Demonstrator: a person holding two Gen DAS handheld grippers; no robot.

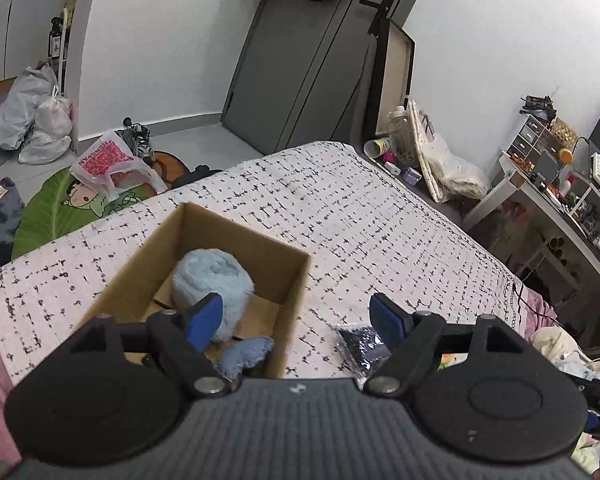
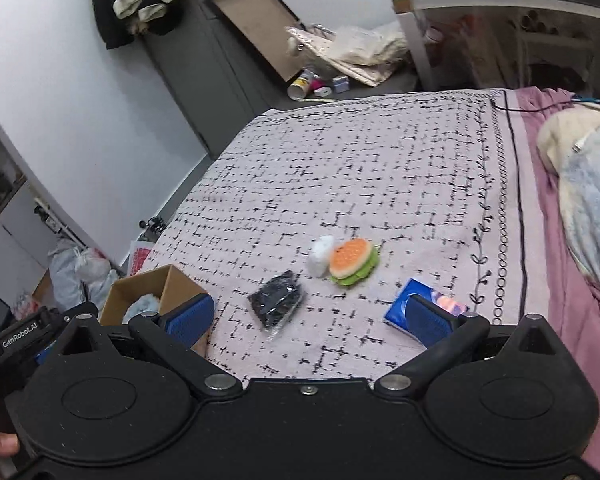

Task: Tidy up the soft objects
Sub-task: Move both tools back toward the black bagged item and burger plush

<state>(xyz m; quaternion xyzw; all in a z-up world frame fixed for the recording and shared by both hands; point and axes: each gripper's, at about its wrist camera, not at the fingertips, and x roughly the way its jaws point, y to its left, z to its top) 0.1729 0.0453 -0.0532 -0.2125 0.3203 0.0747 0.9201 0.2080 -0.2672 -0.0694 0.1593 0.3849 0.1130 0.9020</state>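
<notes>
Two soft items sit in the cardboard box (image 1: 236, 264) already: a fluffy light-blue roll (image 1: 212, 280) and a blue plush piece (image 1: 244, 354). Four remain on the bed (image 2: 380, 168), near its near edge: black packet (image 2: 276, 308), white puff (image 2: 321, 256) touching the burger plush (image 2: 354, 262), blue tissue pack (image 2: 400, 300). So, roughly a third done, my estimate. Left hand-held gripper (image 1: 296, 320) is released and empty above the box's right wall; right hand-held gripper (image 2: 312, 320) is also spread wide, empty, over the black packet. Bed has a checked blanket; cluttered bedroom, grey door (image 1: 300, 60), desk (image 1: 560, 208), bags (image 1: 36, 116) on the floor.
</notes>
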